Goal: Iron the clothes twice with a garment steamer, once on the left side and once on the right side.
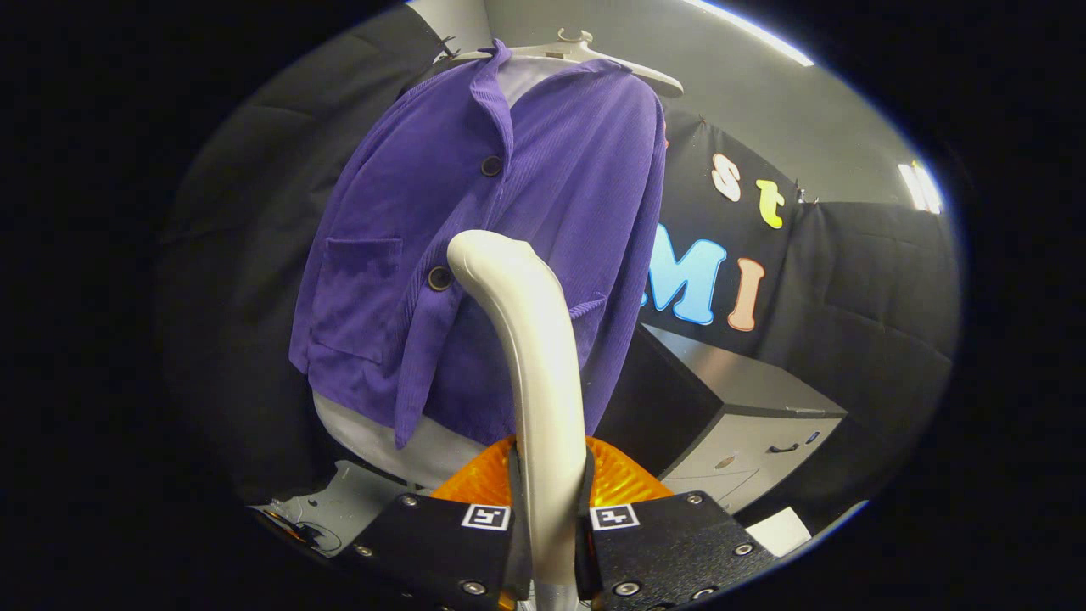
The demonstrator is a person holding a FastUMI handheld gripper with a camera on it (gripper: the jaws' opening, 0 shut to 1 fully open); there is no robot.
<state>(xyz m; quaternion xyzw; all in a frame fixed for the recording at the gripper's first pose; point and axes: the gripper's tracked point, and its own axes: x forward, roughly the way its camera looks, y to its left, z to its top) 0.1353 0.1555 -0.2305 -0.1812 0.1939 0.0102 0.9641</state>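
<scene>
The gripper [550,518] was nearly closed, and both its fingers [441,543] pressed on the white handle of the garment steamer [530,339], which stood upright between them. The steamer's curved head was at the front of the purple jacket [399,212], just beside the lower button [439,278]. The jacket hung on a white hanger [585,49] beyond the fingers. A grey cabinet [755,424] stood near the jacket.

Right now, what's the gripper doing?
Gripper: closed on the steamer, both fingers pressing its handle; its head is up against the purple jacket.
</scene>
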